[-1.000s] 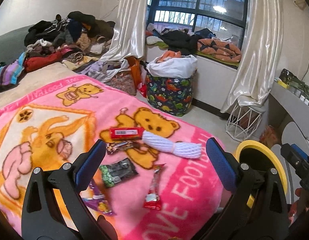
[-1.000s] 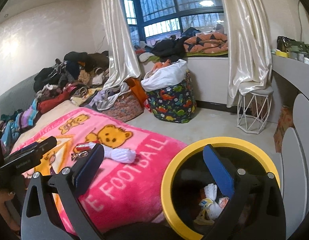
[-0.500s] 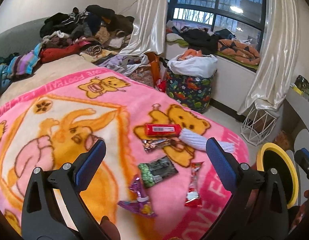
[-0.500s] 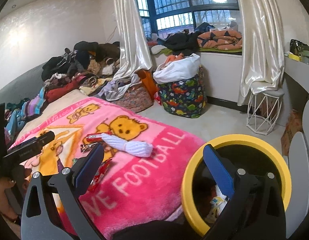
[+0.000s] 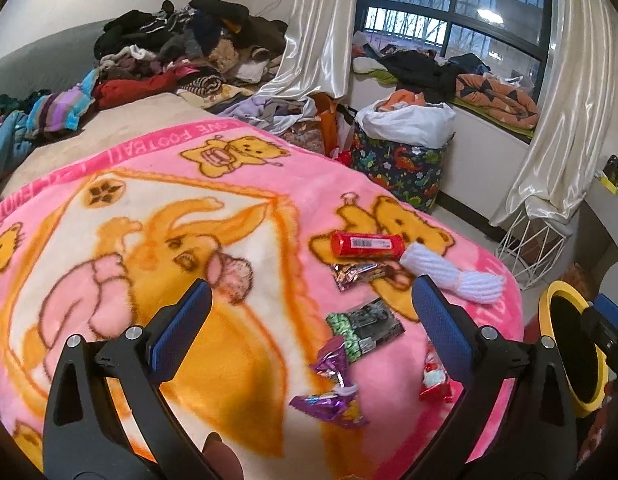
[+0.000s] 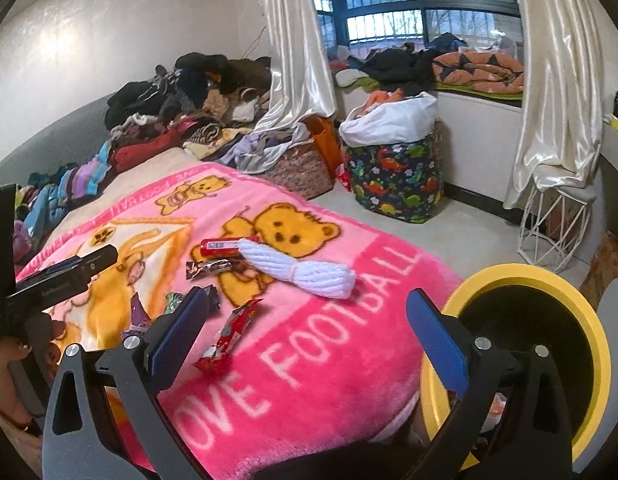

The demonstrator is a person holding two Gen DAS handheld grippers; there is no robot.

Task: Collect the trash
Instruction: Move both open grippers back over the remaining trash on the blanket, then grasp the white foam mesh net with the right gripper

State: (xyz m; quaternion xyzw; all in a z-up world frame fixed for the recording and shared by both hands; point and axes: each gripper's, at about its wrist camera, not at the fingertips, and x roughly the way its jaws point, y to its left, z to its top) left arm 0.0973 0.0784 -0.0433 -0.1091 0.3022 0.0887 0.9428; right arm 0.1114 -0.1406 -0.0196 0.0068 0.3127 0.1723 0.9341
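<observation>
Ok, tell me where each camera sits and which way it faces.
Left wrist: on the left gripper, above the pink blanket, facing wrappers and window; open jaws show.
Right wrist: on the right gripper, by the bed corner over the yellow-rimmed bin; open jaws and the person's left hand show.
Shared: blanket, red tube, white yarn, bin.

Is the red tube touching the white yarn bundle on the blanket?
Touching. In the left wrist view the red tube's right end meets the white yarn bundle with no blanket between them.
</observation>
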